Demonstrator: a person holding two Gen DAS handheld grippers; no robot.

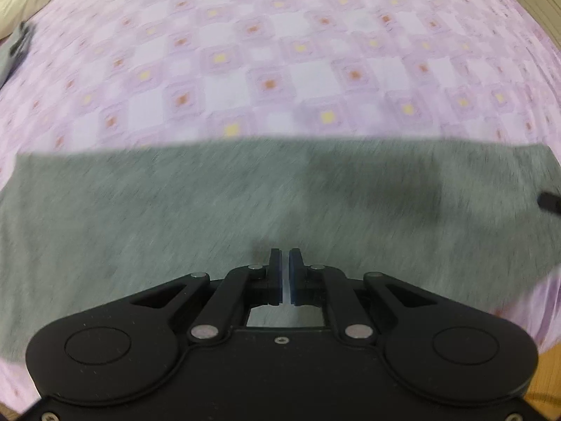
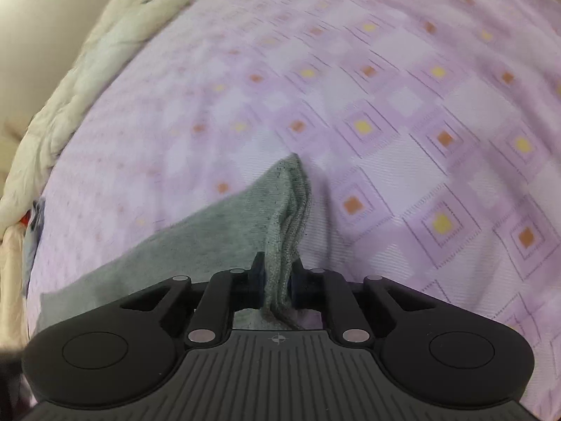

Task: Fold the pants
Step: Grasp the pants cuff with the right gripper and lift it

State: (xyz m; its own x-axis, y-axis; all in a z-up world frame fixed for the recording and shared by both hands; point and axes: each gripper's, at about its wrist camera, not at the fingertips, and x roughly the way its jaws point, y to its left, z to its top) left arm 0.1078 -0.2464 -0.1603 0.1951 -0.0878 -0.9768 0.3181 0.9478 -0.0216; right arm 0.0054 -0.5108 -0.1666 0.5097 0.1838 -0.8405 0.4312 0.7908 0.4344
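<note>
Lilac bedsheet (image 1: 280, 52) printed with squares and small yellow and orange centres covers a bed and fills both wrist views. Grey knit pants (image 1: 245, 203) lie on it as a flat, wide band across the lower half of the left view, the far edge straight against the sheet.

Left gripper (image 1: 284, 263) hovers over the grey cloth with its blue-padded fingers nearly together, only a thin slit between them, and nothing held. The picture is smeared, so whether the tips touch the fabric cannot be told.

Right gripper (image 2: 277, 273) is clamped on a bunched, ribbed end of the pants (image 2: 224, 231), several layers pinched between its fingers; the cloth rises to a point just beyond the tips and trails down to the left onto the sheet.

Judged from this, a fold is under way, with one end lifted. The next move probably calls for carrying that end across and laying it square on the flat part.

Outward, a cream quilt (image 2: 91, 52) is heaped along the bed's far-left edge.
</note>
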